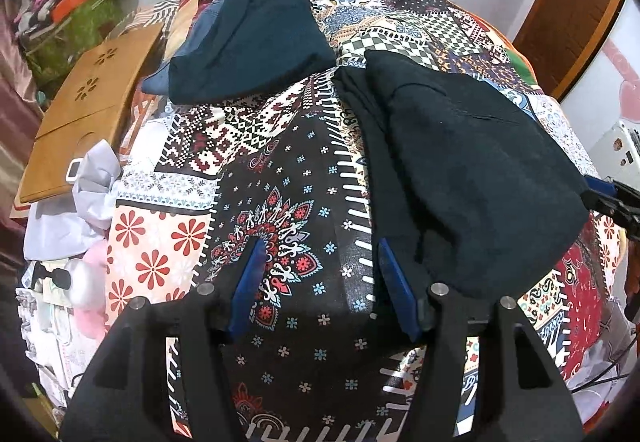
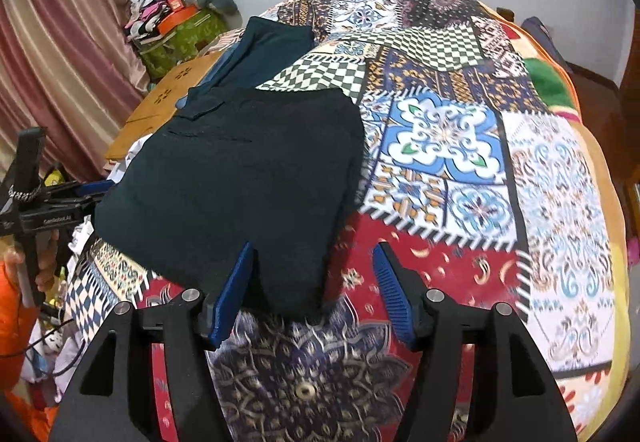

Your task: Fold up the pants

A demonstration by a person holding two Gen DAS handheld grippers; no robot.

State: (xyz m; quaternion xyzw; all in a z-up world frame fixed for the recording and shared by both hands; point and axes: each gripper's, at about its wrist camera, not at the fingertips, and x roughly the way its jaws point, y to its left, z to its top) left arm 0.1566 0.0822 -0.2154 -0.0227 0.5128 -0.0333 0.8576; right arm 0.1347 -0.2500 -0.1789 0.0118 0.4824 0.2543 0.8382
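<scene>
**Folded Black Pants Lie Between Two Idle Grippers**

Plainly, the black pants [image 2: 240,177] already sit as a compact folded slab on the patchwork bedspread [image 2: 448,145], toward the bed's left side, its near edge sagging toward the foot of the bed. Judging by its squared outline, the folding looks nearly or wholly done.

The left gripper [image 1: 320,274] hangs over bare patterned cover, jaws standing moderately wide with nothing between them; the pants lie just to its right, and its right finger [image 1: 394,282] appears level with the slab's left edge, though I cannot tell whether it touches. The right gripper [image 2: 316,282] hovers at the slab's near right corner, jaws likewise parted and empty; its left finger [image 2: 236,282] overlaps the dark cloth in view, the right one sits over red cover. So the pants lie between the two hands, the right hand seemingly the nearer. The slab's long axis seems to run from the foot of the bed toward the head, roughly along the way both grippers point.

Further up toward the head edge lies another folded dark teal garment [image 1: 248,45] on something blue. Off the bed's left edge, a wooden lap tray [image 1: 92,113] leans, and a green box [image 2: 180,37] there holds a heap of mixed things I cannot make out.
</scene>
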